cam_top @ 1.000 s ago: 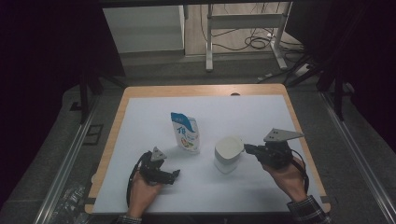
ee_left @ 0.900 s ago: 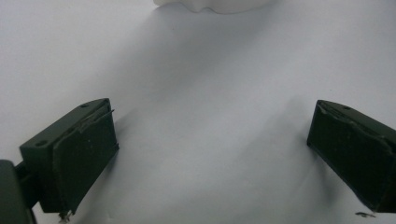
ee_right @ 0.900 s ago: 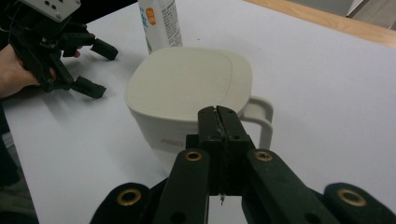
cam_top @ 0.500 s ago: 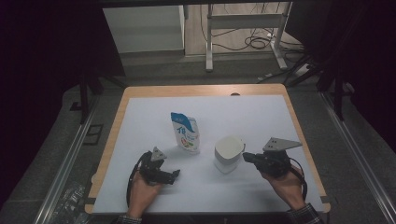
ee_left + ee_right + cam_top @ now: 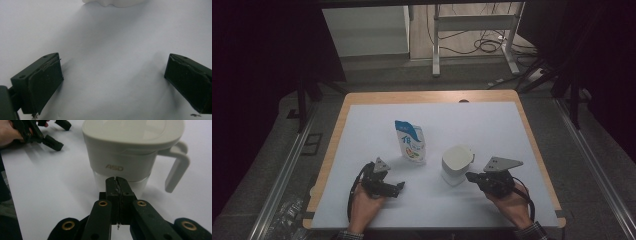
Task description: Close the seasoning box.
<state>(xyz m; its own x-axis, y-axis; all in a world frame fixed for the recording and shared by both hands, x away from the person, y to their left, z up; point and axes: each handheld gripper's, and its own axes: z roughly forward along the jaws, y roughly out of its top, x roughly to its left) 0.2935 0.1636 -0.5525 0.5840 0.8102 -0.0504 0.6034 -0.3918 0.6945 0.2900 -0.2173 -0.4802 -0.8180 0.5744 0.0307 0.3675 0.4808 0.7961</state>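
A white lidded jug with a side handle stands on the white table sheet, right of centre. In the right gripper view the jug rises just past my right gripper, whose jaws are shut flat together with nothing between them. From above, the right gripper points left at the jug's base. A blue and white pouch stands upright left of the jug. My left gripper rests low on the sheet near the front, jaws open and empty. Its pads stand wide apart over bare sheet.
The wooden table edge frames the sheet. A metal stand and cables lie on the floor behind the table. The other hand and its gripper appear at the upper left of the right gripper view. Bare sheet lies across the back half.
My right gripper has sunk toward the sheet and moved nearer the front, staying shut beside the jug. The left hand, jug and pouch have stayed where they were.
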